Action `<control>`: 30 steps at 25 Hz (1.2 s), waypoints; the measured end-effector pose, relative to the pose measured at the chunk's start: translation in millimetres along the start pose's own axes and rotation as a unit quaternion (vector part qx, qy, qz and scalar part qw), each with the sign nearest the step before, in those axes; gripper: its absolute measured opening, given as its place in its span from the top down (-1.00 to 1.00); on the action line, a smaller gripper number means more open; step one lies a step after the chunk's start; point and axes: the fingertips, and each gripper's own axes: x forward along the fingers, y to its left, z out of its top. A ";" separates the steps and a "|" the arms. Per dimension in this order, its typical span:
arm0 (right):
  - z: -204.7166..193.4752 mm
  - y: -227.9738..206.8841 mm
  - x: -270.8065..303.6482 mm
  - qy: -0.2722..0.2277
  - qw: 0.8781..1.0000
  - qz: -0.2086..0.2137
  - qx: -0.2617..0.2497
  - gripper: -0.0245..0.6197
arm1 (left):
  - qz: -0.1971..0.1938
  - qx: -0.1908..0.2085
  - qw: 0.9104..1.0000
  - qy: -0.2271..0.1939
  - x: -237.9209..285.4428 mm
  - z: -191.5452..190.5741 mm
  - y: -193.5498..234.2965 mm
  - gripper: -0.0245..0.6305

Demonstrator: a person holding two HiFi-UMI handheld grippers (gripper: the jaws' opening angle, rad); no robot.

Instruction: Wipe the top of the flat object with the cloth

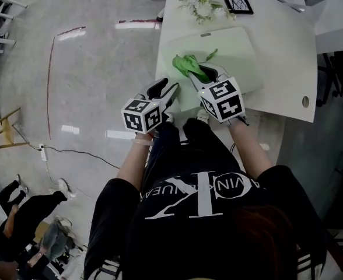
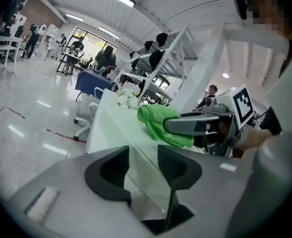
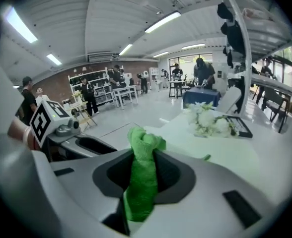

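On the table: the pale green flat object (image 1: 235, 45) lies near the front edge of the white table (image 1: 288, 51).
Cloth: the green cloth (image 1: 186, 65) is bunched over the object's near-left part, with the right gripper (image 1: 208, 73) clamped on its middle.
Handling: soft, light and limp, so it probably drags rather than slides. The gathered middle suits a grip.
Left gripper (image 1: 163, 89): jaws apart, gripping nothing, at the object's near edge.
Around: flowers (image 1: 203, 7) and a framed picture (image 1: 235, 0) stand at the far end, well apart from the cloth. The left gripper is the nearest obstacle.

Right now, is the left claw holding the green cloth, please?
No, the green cloth is clamped in the right claw, while the left claw stands open with no cloth in it.
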 end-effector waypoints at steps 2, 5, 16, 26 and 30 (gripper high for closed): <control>-1.2 18.5 5.8 0.009 1.000 0.019 -0.013 0.66 | -0.005 -0.001 1.000 0.008 -0.8 -3.1 -4.9 0.35; -7.4 36.5 15.6 0.028 0.998 0.037 -0.032 0.66 | -0.007 -0.002 1.000 0.015 1.2 -7.8 -8.3 0.36; -20.0 27.1 17.3 0.049 0.995 0.041 -0.075 0.66 | 0.007 -0.031 0.999 0.018 5.1 -14.1 -4.9 0.37; -36.8 -48.6 -11.1 0.053 0.998 -0.042 -0.017 0.66 | 0.029 -0.035 0.999 0.022 18.5 -2.2 3.2 0.37; -48.8 -81.5 -28.1 0.056 0.995 -0.080 0.004 0.66 | 0.033 -0.029 0.999 0.028 25.4 3.6 5.5 0.37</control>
